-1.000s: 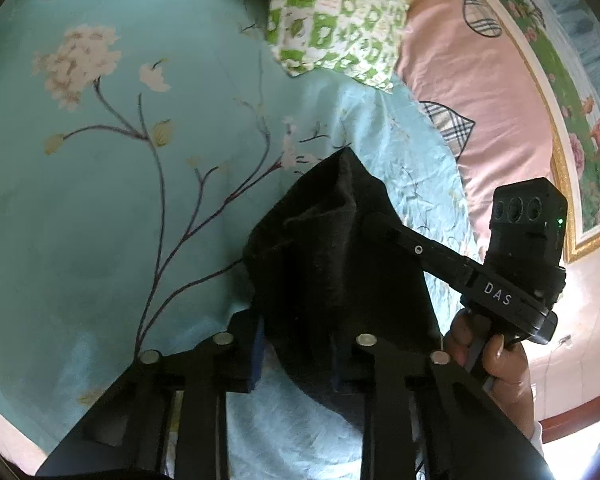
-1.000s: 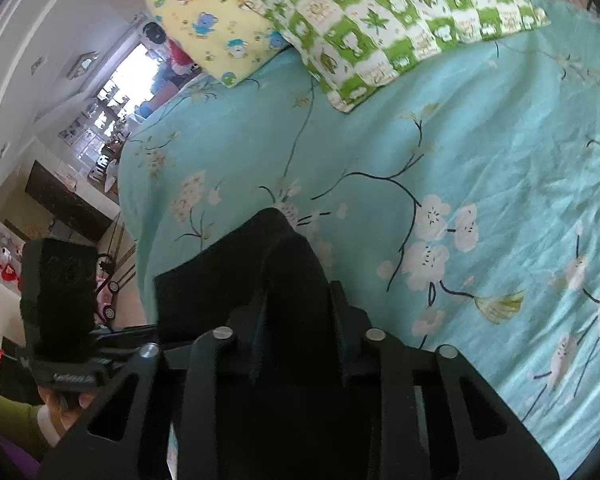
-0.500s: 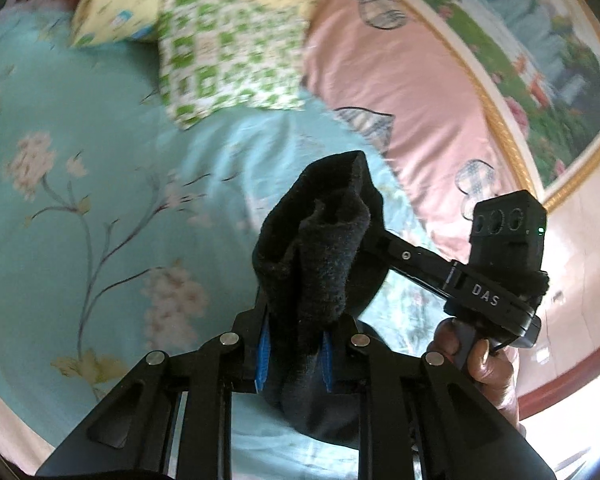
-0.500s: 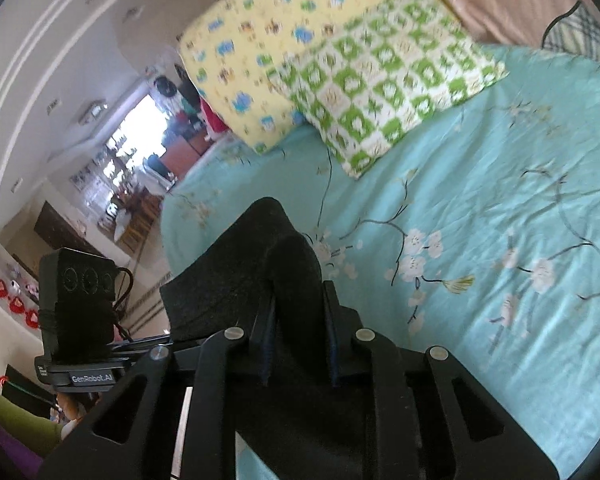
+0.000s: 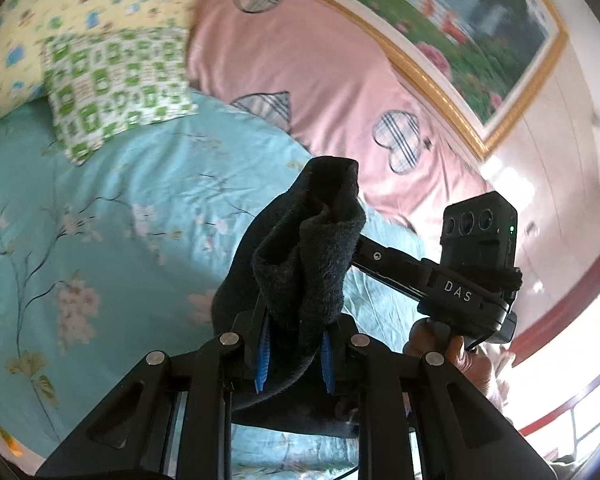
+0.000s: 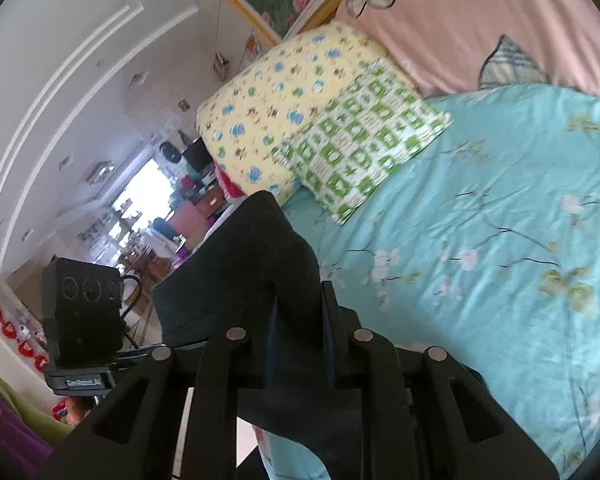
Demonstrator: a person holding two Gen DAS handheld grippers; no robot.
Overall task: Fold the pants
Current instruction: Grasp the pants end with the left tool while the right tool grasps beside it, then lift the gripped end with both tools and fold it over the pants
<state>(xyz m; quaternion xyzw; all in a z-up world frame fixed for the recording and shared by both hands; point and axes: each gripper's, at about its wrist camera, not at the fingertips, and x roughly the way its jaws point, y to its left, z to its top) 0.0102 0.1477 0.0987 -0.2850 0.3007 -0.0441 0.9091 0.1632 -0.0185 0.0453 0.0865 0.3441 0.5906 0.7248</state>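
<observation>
Both grippers hold the dark, fuzzy fleece pants (image 5: 308, 264) aloft over a bed spread with a turquoise blossom-print sheet (image 5: 112, 216). The left gripper (image 5: 294, 354) is clamped on a bunched fold of the fabric between its blue pads, and the right gripper (image 6: 300, 340), whose jaws have just been closing, pinches another part of the same garment (image 6: 256, 264). The cloth spans the short gap between the two tools, so its held edge runs side to side from one hand to the other, with the rest drooping below the jaws. Neither hand looks nearer the bed than the other. Ahead lies a wide, bare stretch of sheet; a green-and-white checked pillow (image 5: 116, 84) and a yellow patterned pillow (image 6: 276, 108) sit well apart at its far end against a pink headboard cover (image 5: 320, 80). Laying the pants flat for folding looks unobstructed.
</observation>
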